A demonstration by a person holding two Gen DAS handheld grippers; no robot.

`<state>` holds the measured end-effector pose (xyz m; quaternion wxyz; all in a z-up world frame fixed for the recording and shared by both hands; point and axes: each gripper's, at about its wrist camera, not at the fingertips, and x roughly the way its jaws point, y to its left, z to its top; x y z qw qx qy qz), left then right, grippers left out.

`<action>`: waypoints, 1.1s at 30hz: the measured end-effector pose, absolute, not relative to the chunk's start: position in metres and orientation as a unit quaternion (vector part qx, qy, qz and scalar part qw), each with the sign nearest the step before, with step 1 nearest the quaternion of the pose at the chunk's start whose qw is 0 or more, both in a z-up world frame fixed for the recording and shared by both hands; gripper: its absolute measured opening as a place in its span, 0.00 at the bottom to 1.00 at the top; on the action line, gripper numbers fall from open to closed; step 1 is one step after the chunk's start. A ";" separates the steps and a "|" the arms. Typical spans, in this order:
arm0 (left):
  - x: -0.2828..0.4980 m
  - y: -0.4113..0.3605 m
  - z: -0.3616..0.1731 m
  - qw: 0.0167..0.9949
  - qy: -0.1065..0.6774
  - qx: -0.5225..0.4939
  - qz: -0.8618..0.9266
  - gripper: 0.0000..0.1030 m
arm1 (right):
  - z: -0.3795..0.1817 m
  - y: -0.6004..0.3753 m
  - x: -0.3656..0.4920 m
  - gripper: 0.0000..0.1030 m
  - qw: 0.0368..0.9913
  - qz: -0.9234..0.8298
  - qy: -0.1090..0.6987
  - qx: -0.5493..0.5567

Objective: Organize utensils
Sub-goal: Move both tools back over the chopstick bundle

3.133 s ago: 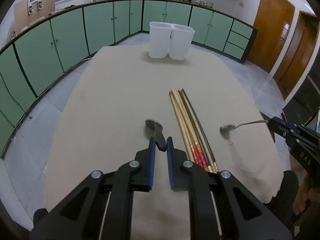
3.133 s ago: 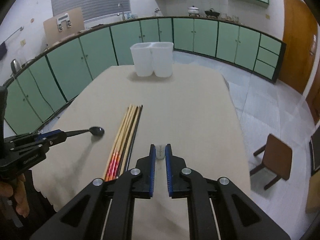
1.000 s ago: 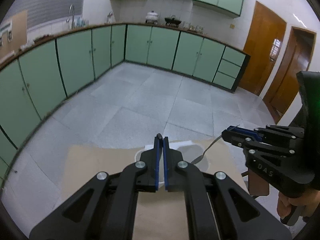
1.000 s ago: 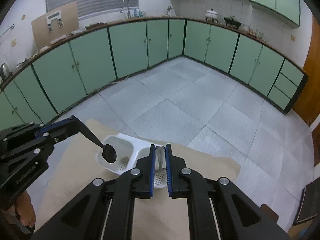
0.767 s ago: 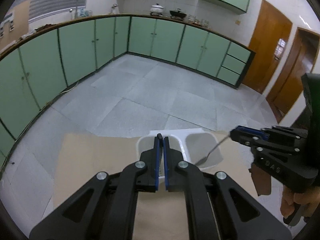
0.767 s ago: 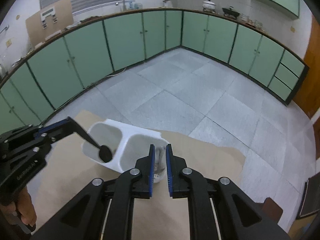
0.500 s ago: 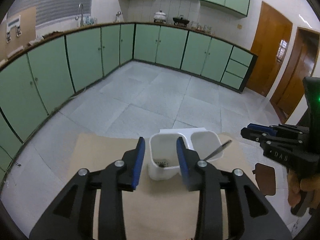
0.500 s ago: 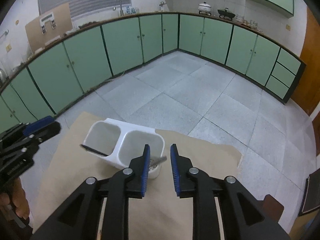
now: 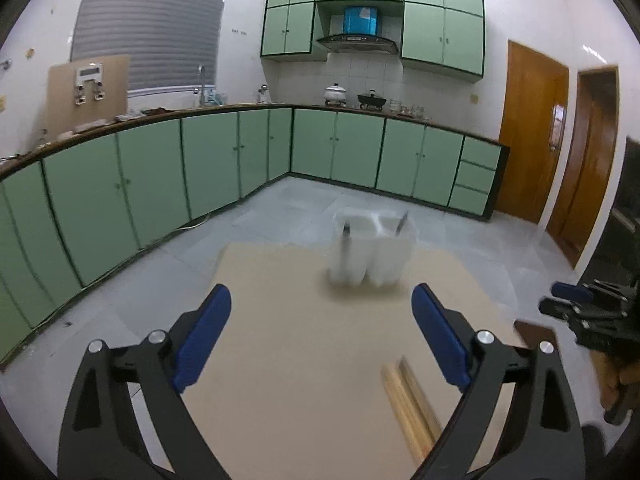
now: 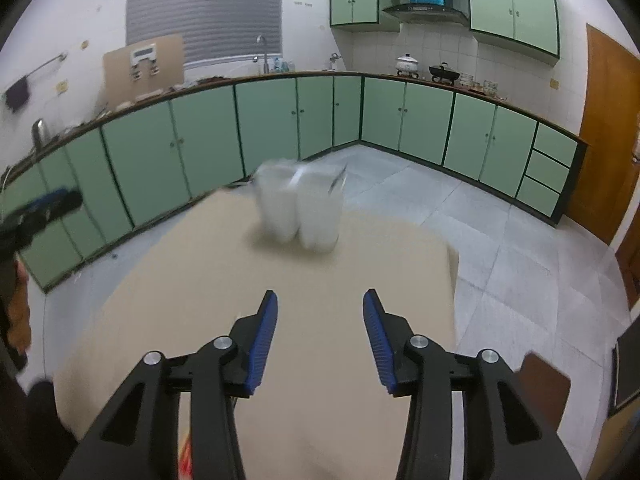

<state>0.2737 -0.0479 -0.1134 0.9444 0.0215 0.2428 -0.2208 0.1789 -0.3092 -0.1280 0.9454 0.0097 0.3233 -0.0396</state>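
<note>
1. The white two-compartment utensil holder (image 9: 372, 250) stands at the far end of the tan surface (image 9: 304, 360), centre of the left wrist view and blurred by motion. A spoon handle (image 9: 345, 236) leans out of its left compartment and a second spoon handle (image 9: 401, 224) out of its right one.
2. A second ago each spoon was pinched in a gripper above the holder; now both rest inside it, one per compartment, so that pair of utensils looks sorted.
3. The bundle of wooden chopsticks (image 9: 408, 396) lies flat on the surface in the lower right of the left wrist view, well apart from the holder and untouched. Judging by the task, it is what remains to put away.
4. The left gripper (image 9: 320, 336) has pulled back from the holder, which has shrunk from close under its tips to the middle distance. Its jaws are opening, already spread wide, with nothing between them.
5. The right gripper (image 10: 320, 330) has likewise drawn back. Its jaws are opening, moderately apart and empty; it also shows at the right edge of the left wrist view, with a hand (image 9: 618, 380) beneath it.
6. Green cabinets (image 9: 160, 184) and a grey tiled floor (image 9: 300, 204) lie beyond the surface.
</note>
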 end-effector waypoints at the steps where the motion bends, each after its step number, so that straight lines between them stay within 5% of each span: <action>1: 0.259 -0.041 -0.122 0.943 0.248 0.018 -0.220 0.87 | -0.140 -0.299 0.162 0.44 0.945 -0.040 0.325 0.002; 10: 0.160 -0.035 -0.221 0.911 0.323 0.016 -0.257 0.88 | -0.247 -0.239 0.072 0.43 0.927 -0.031 0.373 0.007; 21: 0.143 -0.087 -0.290 0.883 0.367 0.089 -0.280 0.87 | -0.256 -0.264 0.055 0.44 0.924 -0.047 0.378 0.031; 29: 0.161 -0.084 -0.306 0.885 0.381 0.103 -0.247 0.77 | -0.261 -0.265 0.061 0.44 0.922 -0.042 0.384 0.034; 33: 0.162 -0.086 -0.305 0.892 0.374 0.099 -0.235 0.64 | -0.265 -0.257 0.064 0.44 0.921 -0.033 0.388 0.025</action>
